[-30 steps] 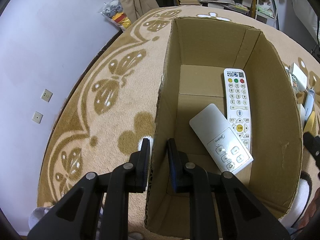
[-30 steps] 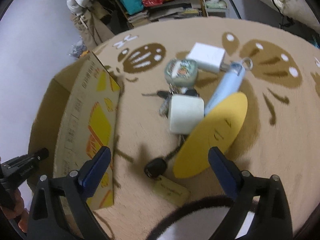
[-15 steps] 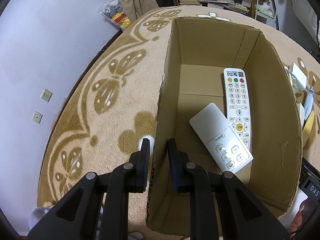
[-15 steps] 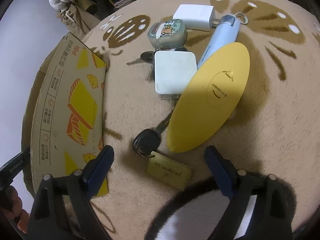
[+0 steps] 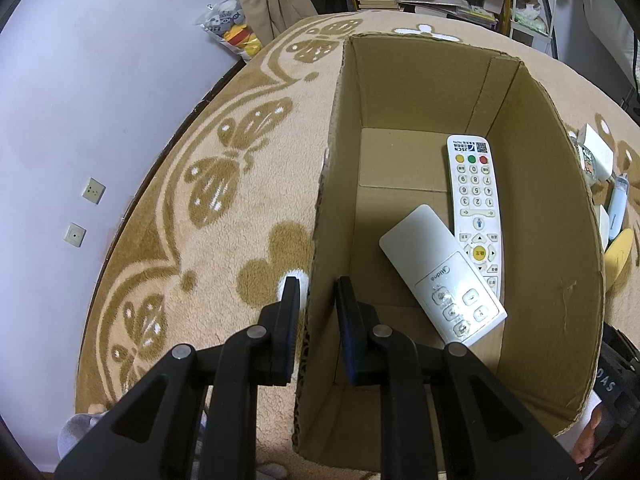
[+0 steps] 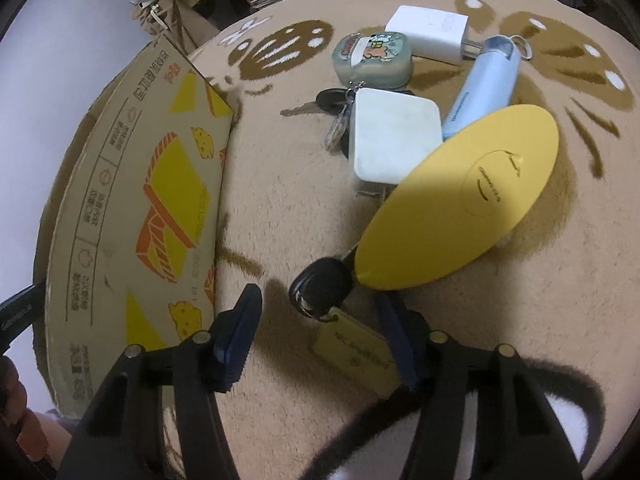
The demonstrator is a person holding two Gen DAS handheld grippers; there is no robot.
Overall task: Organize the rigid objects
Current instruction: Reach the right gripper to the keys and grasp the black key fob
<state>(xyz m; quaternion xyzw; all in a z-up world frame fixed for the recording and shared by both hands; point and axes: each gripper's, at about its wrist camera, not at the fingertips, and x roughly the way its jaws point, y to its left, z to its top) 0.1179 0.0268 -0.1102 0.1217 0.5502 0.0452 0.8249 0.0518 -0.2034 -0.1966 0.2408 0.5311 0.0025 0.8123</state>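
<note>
Beige carpet (image 6: 288, 216) with brown butterfly patterns covers the floor, and a cardboard box (image 5: 560, 280) stands open on it. Inside the box, on its bottom, lie two white remotes: a long one with coloured buttons (image 5: 474, 204) along the right wall, and a shorter, plainer one (image 5: 440, 272) partly overlapping it, nearer the middle. The left gripper (image 5: 316, 308) is clamped on the box's left wall near its near corner, one finger outside and one inside. On the carpet just beside the box's printed outer wall, a cluster of things sits together: a yellow oval case (image 6: 460, 200), a white square charger (image 6: 392, 140), a light blue tube (image 6: 484, 84), a grey-green cartoon case (image 6: 372, 58), another white adapter (image 6: 432, 32) and a bunch of keys (image 6: 332, 108). The right gripper (image 6: 320, 316) points down at a black car key (image 6: 320, 284) with a tan tag (image 6: 356, 352); its jaws have just been closing, about half open, with the key between them, not yet pinched.
</note>
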